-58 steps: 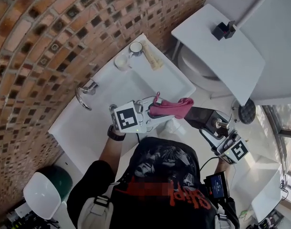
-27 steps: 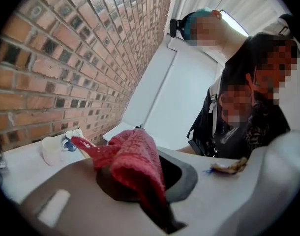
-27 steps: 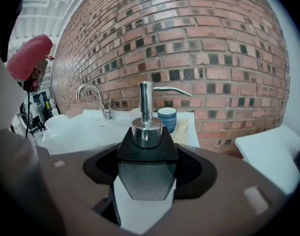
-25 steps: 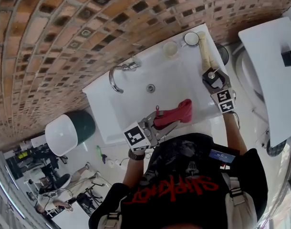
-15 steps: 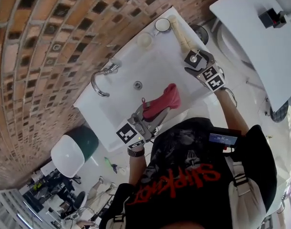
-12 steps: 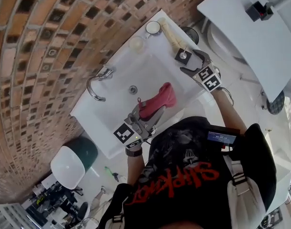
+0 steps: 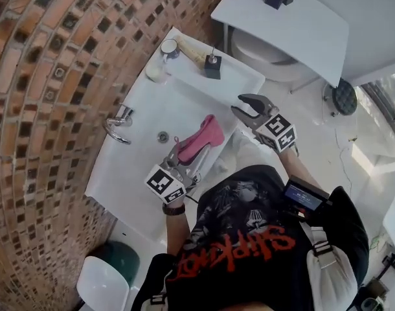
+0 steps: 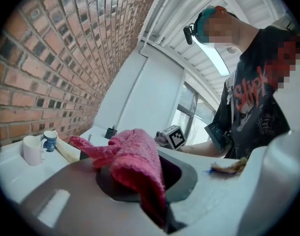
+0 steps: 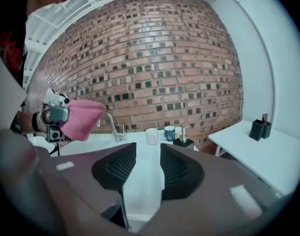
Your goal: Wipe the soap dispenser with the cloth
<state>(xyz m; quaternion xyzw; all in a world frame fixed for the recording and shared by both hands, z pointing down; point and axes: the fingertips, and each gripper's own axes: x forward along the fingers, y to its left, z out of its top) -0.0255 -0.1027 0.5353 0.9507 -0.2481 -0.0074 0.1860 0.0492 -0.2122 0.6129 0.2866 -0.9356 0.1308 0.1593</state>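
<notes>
Right gripper point(image 7: 244, 107) has backed off from the soap dispenser point(image 7: 212, 65). Half a second ago it was right up against it with jaws wide; now it hangs off the sink's front edge, well apart from the bottle, with its jaws closing on nothing but air. So the dispenser looks freshly let go, standing upright by itself on the back corner of the sink point(image 7: 136, 167) next to the brick wall. Left gripper point(image 7: 190, 157) has drifted a bit but is clamped on the pink cloth point(image 7: 201, 138) as before, holding it over the basin and not touching the dispenser. The cloth has to cross the basin to reach the bottle, and nobody is steadying the bottle now. The basin in between looks clear. The clutter is at the back: a wooden brush point(image 7: 190, 49) lying just beside the dispenser, then a blue jar point(image 9: 169, 132) and a white mug point(image 7: 155, 71), so a sloppy swipe could knock those. The faucet point(image 7: 116, 123) sits off to the side, out of the path.
</notes>
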